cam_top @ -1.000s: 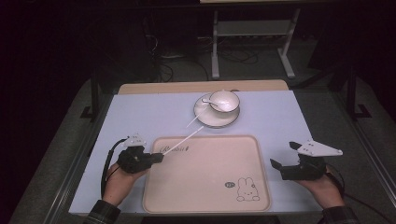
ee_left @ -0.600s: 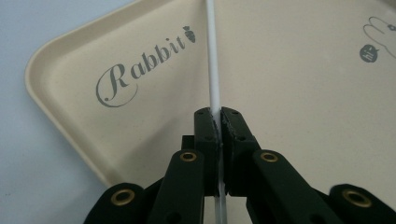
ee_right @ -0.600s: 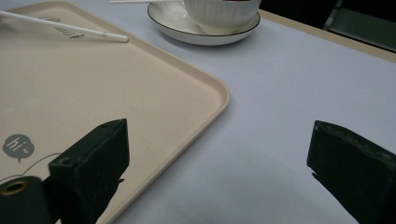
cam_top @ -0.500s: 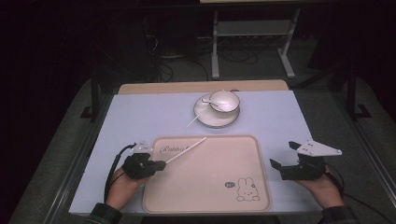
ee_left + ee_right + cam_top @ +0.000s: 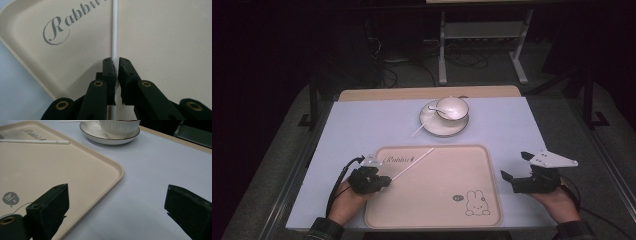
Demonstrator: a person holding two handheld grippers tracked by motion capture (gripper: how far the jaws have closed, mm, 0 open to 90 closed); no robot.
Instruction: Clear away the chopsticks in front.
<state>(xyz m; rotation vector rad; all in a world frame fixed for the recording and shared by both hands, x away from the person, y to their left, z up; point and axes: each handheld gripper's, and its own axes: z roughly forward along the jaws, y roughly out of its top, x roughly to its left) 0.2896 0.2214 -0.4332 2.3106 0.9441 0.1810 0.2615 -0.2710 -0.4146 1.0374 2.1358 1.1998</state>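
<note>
Pale blue table (image 5: 362, 125) under a beige tray (image 5: 452, 175), dark room around.

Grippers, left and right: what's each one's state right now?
Left gripper: closed on the white stick, which lies over the beige tray.
Right gripper: open, nothing between its jaws, above the tray's edge.

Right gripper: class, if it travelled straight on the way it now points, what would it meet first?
Probably the saucer carrying the cup; bare table lies ahead of the right gripper until then, though depth is uncertain.
</note>
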